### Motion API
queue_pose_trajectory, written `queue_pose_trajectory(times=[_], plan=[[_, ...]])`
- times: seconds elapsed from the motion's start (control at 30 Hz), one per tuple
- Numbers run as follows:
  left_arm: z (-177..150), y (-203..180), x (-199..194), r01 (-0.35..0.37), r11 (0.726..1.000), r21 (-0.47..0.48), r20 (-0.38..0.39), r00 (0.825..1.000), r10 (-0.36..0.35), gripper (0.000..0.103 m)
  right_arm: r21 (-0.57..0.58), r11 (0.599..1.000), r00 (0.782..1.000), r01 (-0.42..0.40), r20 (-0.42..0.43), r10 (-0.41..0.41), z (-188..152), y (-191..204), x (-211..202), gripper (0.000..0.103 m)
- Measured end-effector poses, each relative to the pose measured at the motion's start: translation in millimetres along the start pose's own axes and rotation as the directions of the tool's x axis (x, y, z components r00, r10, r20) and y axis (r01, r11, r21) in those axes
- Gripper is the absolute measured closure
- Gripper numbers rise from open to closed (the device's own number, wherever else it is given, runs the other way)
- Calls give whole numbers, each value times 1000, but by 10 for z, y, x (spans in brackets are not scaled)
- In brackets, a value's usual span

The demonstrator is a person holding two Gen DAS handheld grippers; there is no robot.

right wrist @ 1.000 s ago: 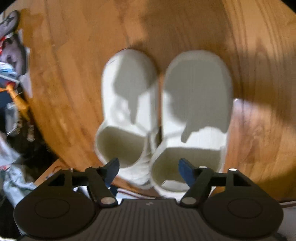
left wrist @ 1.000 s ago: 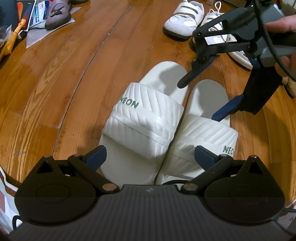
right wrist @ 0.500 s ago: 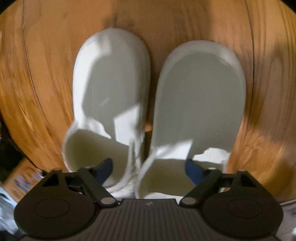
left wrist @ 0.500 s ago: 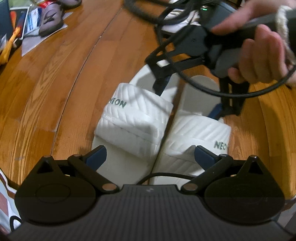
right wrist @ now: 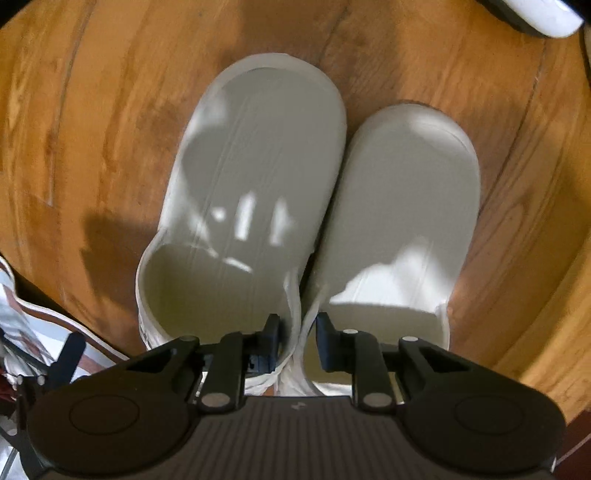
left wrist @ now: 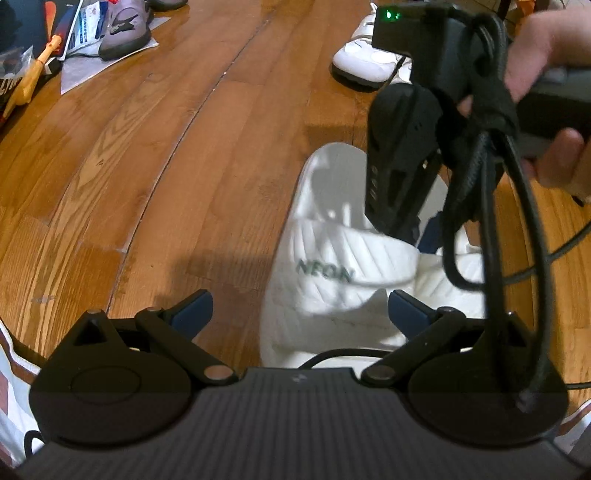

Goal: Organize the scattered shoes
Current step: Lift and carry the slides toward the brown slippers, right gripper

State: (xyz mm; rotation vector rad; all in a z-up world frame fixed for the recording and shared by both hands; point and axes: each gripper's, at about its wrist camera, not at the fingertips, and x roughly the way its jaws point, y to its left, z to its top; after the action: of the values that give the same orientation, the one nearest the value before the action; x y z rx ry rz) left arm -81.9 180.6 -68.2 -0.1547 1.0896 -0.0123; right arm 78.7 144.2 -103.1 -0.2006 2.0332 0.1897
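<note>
Now my right jaws (right wrist: 297,341), which stood wide a second ago, have just been closing and are pinched on the two inner strap edges where the white slides meet, one blue pad inside each strap. Since the earlier view my right hand (left wrist: 546,96) has swung across above the pair, and the slides have shifted toward the right side of my left camera's view.

Wooden floor (left wrist: 155,158) fills both views, its planks running away from me. On it the left slide (right wrist: 255,177) and the right slide (right wrist: 399,206) lie side by side and touching, heels away from my right camera; green "NEON" lettering shows on one strap in the left view. Farther off, white sneakers (left wrist: 364,64) sit near the top edge, and a grey shoe (left wrist: 123,31) rests on papers (left wrist: 83,66) at the top left corner.

My left jaws (left wrist: 299,314) hang apart, holding nothing, with the near end of one slide between the blue pads but not touched. A black cable (left wrist: 491,229) dangles from my right tool.
</note>
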Motion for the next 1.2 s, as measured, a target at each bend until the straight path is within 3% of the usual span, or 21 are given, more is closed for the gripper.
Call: queue_pose_trajectory(times=[0.13, 0.4, 0.57, 0.73, 0.87, 1.07, 1.13, 1.2], plan=[[18, -44, 15, 2, 1000, 21, -3, 1000, -2, 0, -16, 1000, 1000, 2, 6, -2, -13, 90, 29, 78], [13, -235, -20, 4, 996, 87, 6, 1000, -5, 0, -63, 991, 991, -120, 58, 124, -258, -150, -40, 82], [37, -500, -55, 57, 990, 127, 28, 998, -61, 0, -34, 982, 980, -185, 74, 187, -408, -420, -132, 83], [63, -891, -39, 176, 972, 157, 32, 983, -183, 0, 2, 970, 962, -243, 133, 240, -573, -837, -313, 83], [53, -1199, -57, 196, 960, 202, 54, 976, -210, 0, 84, 918, 913, -387, 176, 368, -760, -1340, -275, 85], [65, -1527, -97, 189, 944, 269, 56, 976, -211, 0, 145, 804, 812, -577, 213, 544, -1129, -2016, 191, 86], [75, -1642, -122, 185, 939, 289, 60, 976, -210, 0, 130, 799, 803, -587, 218, 555, -1004, -2259, 497, 86], [99, -1807, -184, 184, 928, 323, 85, 971, -222, 0, 116, 800, 800, -589, 226, 556, -1068, -2418, 531, 86]])
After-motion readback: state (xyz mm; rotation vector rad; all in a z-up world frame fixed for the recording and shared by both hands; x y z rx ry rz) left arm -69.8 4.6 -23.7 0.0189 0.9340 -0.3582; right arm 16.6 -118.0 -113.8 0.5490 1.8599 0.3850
